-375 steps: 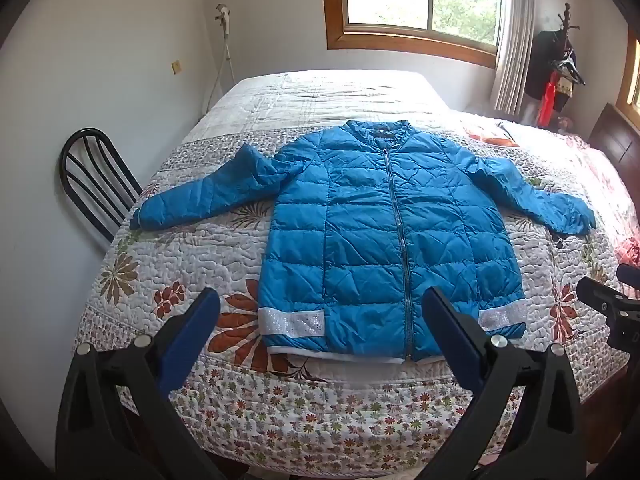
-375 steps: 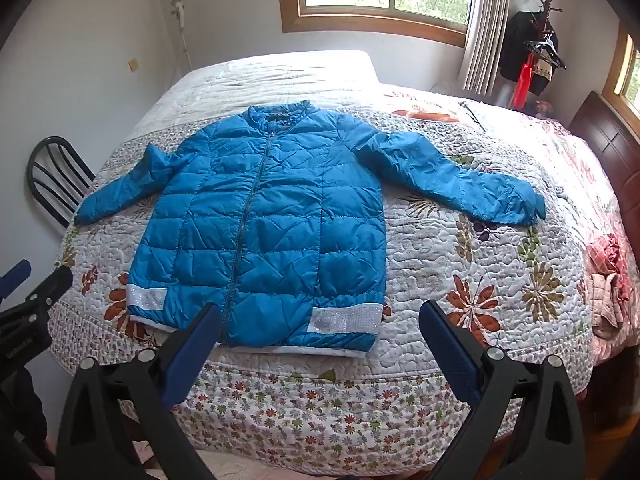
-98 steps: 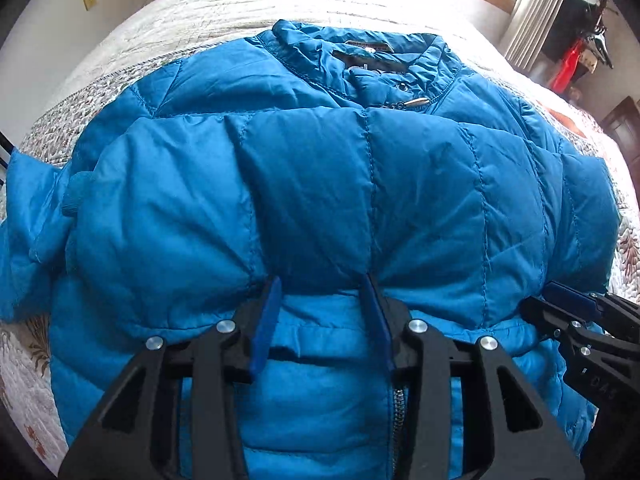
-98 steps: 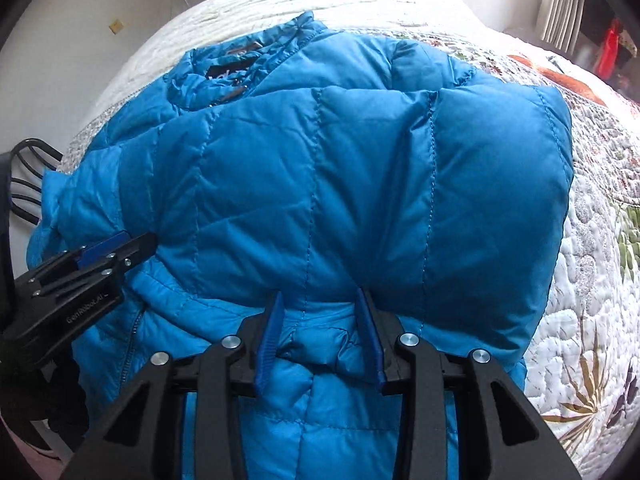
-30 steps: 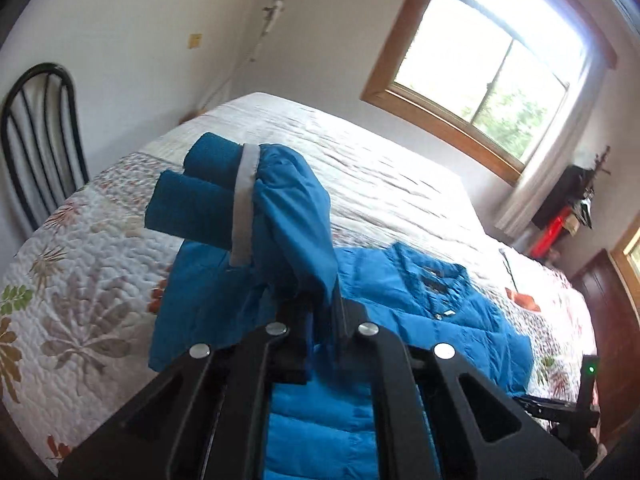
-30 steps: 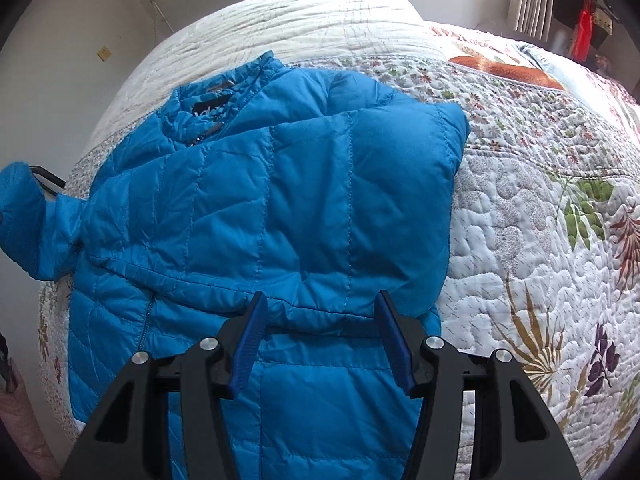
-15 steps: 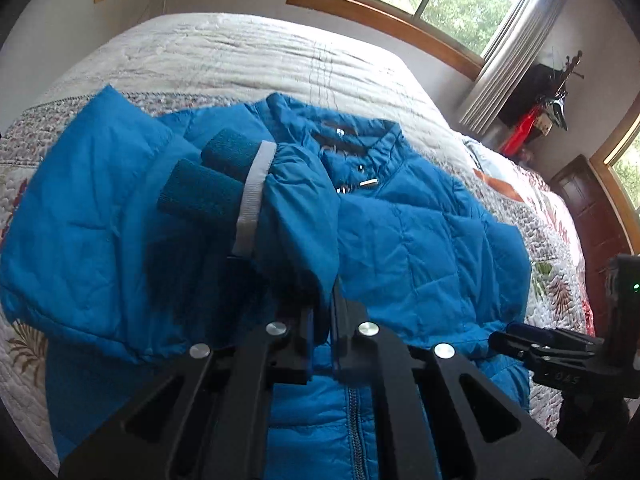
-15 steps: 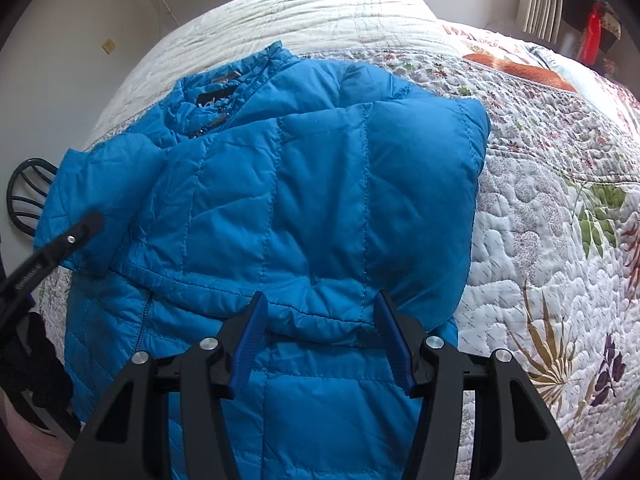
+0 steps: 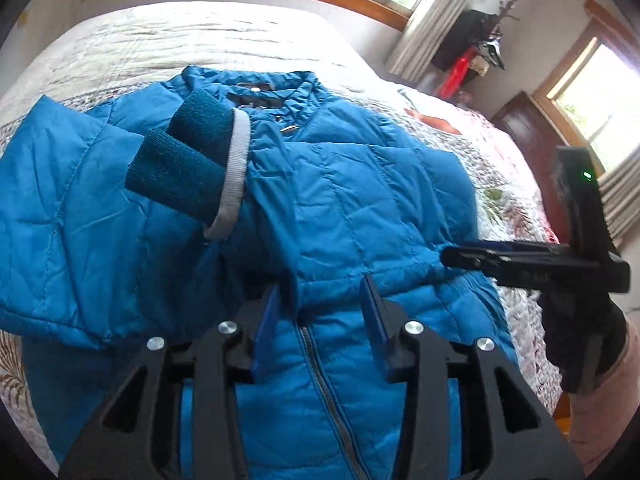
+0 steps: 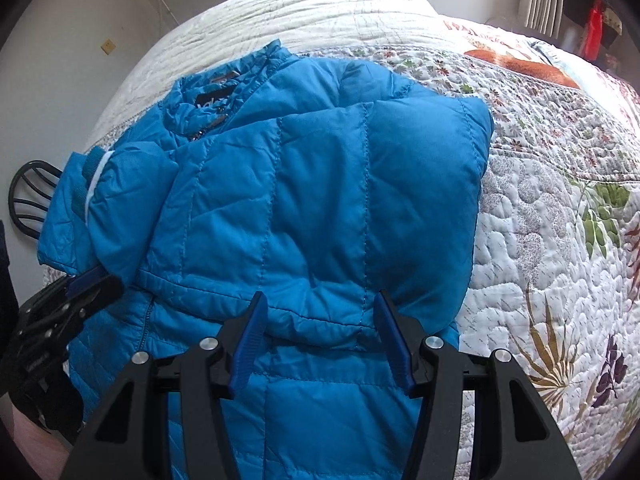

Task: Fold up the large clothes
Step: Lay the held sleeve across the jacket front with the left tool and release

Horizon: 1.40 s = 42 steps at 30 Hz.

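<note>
A blue quilted jacket lies front up on the bed, collar at the far end; it also shows in the right wrist view. Both sleeves are folded across its chest. The left sleeve's knit cuff with its white band lies on the chest near the collar. My left gripper is open just above the jacket by the zipper, holding nothing. My right gripper is open over the folded right sleeve's edge, holding nothing. Each gripper shows in the other's view: the right one and the left one.
The jacket lies on a floral quilted bedspread. A black chair stands by the bed's left side. A window, a curtain and a coat rack are beyond the bed. A dark headboard is at the right.
My left gripper carried the left sleeve across the chest, opened and let it go. The cuff now rests on the jacket. My right gripper stayed open over the folded right sleeve.
</note>
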Each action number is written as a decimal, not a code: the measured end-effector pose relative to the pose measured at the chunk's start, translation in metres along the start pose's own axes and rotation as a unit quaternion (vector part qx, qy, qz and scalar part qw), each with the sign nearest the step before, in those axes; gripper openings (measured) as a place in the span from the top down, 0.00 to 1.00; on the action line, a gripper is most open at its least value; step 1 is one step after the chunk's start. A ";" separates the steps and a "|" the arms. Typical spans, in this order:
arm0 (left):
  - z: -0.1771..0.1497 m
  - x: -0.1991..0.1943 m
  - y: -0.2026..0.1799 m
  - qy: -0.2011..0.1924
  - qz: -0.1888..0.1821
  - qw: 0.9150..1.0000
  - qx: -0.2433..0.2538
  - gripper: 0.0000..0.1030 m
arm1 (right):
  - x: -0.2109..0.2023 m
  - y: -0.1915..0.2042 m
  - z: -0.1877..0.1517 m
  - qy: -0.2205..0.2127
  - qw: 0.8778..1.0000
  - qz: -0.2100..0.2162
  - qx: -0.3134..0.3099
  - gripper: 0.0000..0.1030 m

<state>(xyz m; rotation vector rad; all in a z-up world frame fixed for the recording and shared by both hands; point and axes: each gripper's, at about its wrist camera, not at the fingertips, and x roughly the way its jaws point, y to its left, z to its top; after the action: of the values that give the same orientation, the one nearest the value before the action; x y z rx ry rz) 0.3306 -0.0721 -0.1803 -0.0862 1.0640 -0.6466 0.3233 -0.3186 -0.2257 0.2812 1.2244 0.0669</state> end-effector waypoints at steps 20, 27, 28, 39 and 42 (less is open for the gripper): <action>0.014 -0.067 0.129 -0.056 0.181 0.971 -0.144 0.60 | 0.048 0.167 0.040 0.063 0.987 0.084 -0.119 0.40; 0.013 -0.073 0.113 -0.064 0.171 0.975 -0.127 0.60 | 0.035 0.142 0.045 0.034 0.991 0.089 -0.090 0.76; 0.014 -0.074 0.111 -0.067 0.167 0.976 -0.127 0.60 | 0.025 0.133 0.046 0.023 0.992 0.092 -0.084 0.76; 0.016 -0.014 0.101 -0.011 0.176 0.978 -0.113 0.60 | 0.021 0.025 0.039 0.042 0.988 0.132 0.062 0.75; 0.009 -0.001 0.107 0.002 0.181 0.977 -0.114 0.60 | 0.015 0.003 0.028 0.029 0.988 0.126 0.086 0.61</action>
<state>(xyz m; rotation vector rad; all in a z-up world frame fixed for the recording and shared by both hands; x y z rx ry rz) 0.3864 0.0129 -0.2142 -0.0861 1.1203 -0.1940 0.3546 -0.3173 -0.2297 0.5881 1.2482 0.1899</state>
